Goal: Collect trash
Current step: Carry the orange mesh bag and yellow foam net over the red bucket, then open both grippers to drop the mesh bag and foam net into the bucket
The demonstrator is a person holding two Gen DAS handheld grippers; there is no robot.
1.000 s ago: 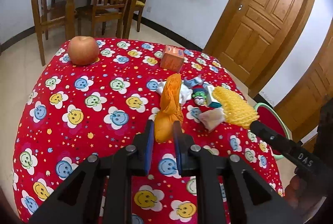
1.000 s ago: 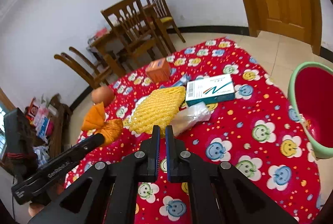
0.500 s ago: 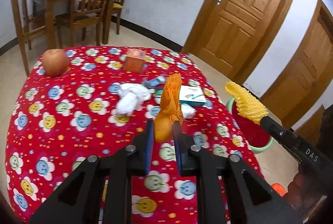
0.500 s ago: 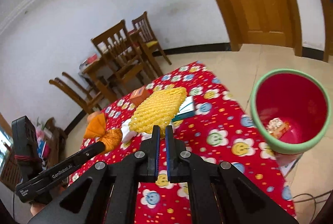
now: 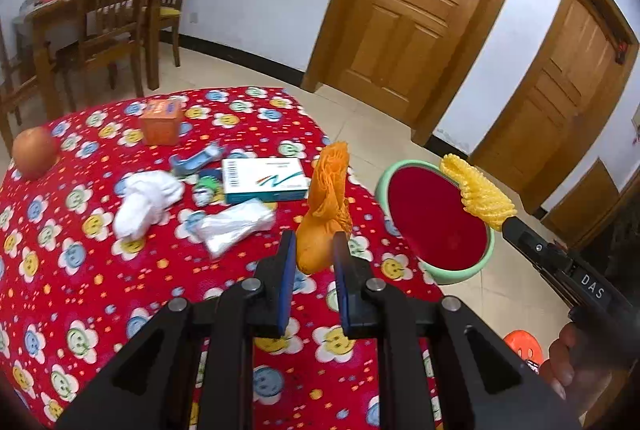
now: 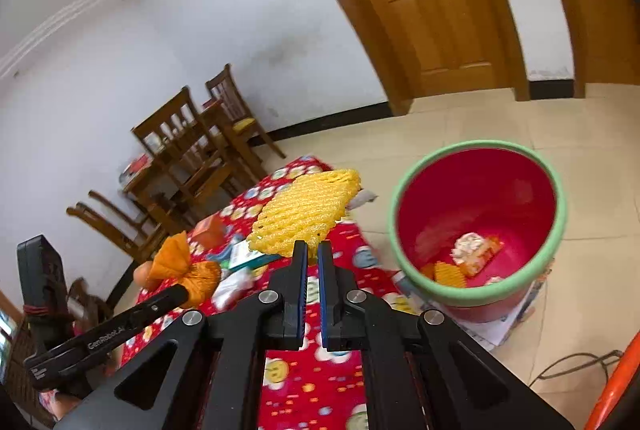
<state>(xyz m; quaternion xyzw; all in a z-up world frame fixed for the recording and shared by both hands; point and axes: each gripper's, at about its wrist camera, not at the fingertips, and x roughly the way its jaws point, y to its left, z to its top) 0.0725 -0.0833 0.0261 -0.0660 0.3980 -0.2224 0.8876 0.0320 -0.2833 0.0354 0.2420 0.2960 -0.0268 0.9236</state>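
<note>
Left claw (image 5: 314, 250) grips orange net (image 5: 326, 214); right claw (image 6: 312, 250) grips yellow net (image 6: 304, 214).

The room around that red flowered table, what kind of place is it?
Most likely a dining room in a home: wooden chairs round a wooden table, panelled wooden doors, a tiled floor, and a red bin beside the cloth-covered table.
</note>
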